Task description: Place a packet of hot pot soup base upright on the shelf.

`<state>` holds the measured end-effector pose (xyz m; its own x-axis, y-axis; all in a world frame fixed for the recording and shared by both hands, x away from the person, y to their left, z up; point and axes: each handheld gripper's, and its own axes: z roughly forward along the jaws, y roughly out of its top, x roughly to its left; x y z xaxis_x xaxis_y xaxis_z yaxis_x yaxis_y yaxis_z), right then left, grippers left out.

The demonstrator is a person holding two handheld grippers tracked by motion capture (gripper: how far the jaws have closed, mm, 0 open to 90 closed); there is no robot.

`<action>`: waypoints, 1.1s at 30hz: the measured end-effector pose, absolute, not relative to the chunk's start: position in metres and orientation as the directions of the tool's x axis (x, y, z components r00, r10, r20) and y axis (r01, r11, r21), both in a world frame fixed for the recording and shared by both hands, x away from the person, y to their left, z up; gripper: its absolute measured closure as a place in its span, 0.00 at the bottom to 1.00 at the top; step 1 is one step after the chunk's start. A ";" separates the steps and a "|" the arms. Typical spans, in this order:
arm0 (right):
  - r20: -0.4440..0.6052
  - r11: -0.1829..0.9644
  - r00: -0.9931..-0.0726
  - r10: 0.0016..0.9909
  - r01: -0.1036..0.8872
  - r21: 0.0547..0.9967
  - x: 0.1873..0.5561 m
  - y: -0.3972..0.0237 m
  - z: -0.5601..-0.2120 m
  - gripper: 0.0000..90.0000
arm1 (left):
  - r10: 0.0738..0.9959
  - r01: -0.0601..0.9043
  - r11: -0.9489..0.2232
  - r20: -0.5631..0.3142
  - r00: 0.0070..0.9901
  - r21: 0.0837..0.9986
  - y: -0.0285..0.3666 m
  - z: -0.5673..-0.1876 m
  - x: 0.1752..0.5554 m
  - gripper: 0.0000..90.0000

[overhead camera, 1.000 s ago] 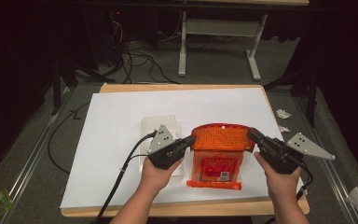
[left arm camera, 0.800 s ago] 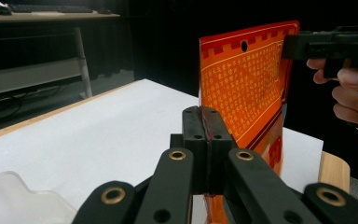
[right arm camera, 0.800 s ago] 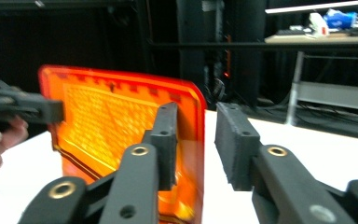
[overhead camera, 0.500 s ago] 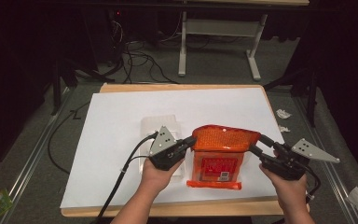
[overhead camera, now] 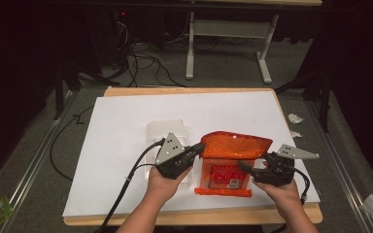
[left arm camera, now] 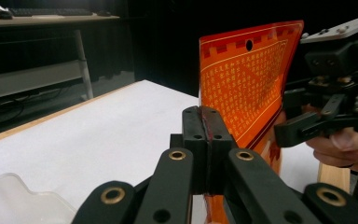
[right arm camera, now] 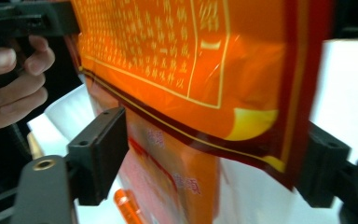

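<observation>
An orange printed plastic bag (overhead camera: pixel 233 145) stands on the white sheet (overhead camera: pixel 126 121), its top bent over a lower part with a red label. My left gripper (overhead camera: pixel 197 151) is shut on the bag's upper left edge; in the left gripper view the jaws (left arm camera: pixel 204 128) pinch the bag (left arm camera: pixel 247 79). My right gripper (overhead camera: pixel 246 170) is lower at the bag's right side; its jaws have just been opening. In the right gripper view it (right arm camera: pixel 212 161) stands wide open with the bag (right arm camera: pixel 177 65) hanging between the pads, untouched.
A clear plastic tray (overhead camera: pixel 165 130) lies on the sheet just behind my left hand. The wooden table edge (overhead camera: pixel 189 90) frames the sheet. Crumpled paper scraps (overhead camera: pixel 295 118) lie on the floor to the right, cables and a desk frame beyond.
My right gripper let go of the bag's upper right corner, opened and sank lower beside the bag. The left gripper kept its grip and place.
</observation>
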<state>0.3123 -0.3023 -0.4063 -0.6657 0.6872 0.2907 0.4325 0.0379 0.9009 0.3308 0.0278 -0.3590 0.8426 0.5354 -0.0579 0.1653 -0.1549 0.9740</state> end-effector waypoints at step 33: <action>0.322 0.095 -0.757 0.568 0.449 0.888 0.305 -0.303 -0.411 0.80 | 0.760 0.296 -0.198 -0.044 0.648 0.935 0.150 -0.375 0.314 0.45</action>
